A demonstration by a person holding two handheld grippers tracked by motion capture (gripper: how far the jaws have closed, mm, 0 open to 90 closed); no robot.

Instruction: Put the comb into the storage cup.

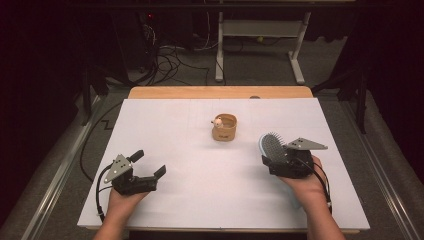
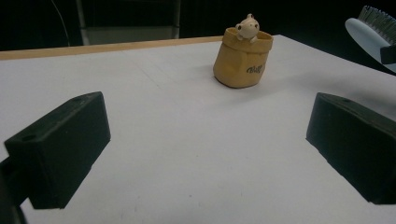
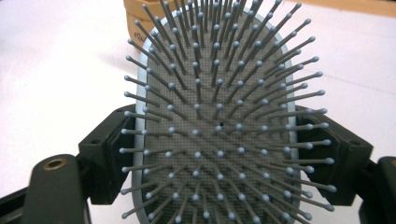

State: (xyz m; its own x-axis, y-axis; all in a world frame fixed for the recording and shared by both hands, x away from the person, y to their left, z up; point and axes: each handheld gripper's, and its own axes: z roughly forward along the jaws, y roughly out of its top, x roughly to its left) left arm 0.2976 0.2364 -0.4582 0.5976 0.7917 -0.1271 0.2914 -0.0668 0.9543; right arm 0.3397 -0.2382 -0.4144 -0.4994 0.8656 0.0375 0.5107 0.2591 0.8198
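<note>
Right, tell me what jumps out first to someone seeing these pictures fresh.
The hairbrush stands out first: the right gripper clamps its light blue head by the edges, bristles up, at the right side of the white table. Next comes the small tan pot with a little animal figure peeking over its rim, standing alone near the table's middle. The left gripper sits at the near left, fingers wide apart around nothing.

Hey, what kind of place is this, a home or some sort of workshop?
Most likely a lab or recording setup, not a home. A white-topped table stands in a dark room, loose cables lie on the floor behind it, and the hairbrush and small tan pot look like test props.
</note>
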